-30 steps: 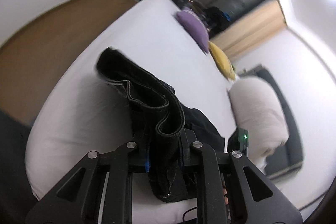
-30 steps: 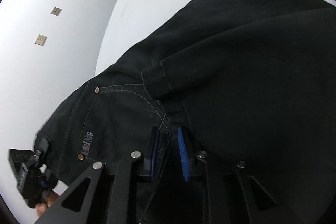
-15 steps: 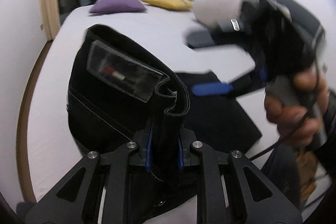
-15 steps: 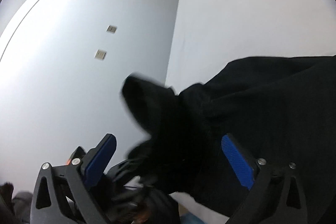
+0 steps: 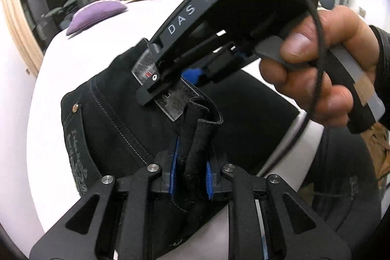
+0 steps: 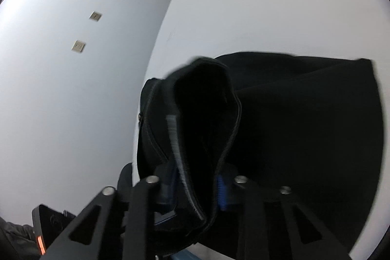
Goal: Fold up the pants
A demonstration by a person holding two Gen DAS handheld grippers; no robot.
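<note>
The black pants (image 5: 126,123) lie at the near edge of the white bed (image 5: 102,36), with bare sheet beyond. The left tool (image 5: 191,177) is clamped on the waistband; the right tool (image 6: 195,183) is closed on waistband fabric too. Its housing reads "DAS"; the pants' label is illegible.

- The left claw (image 5: 190,177) points forward and slightly down, its blue pads (image 5: 174,174) drawn close together on a bunch of black pants (image 5: 117,118).
- The right claw (image 6: 195,184) is likewise clamped on a thick fold of the pants, blue pads either side.
- In the left wrist view, the right hand (image 5: 324,65) wraps the grey handle from the right, thumb on top, fingers curled underneath.
- The two claws sit near each other.
</note>
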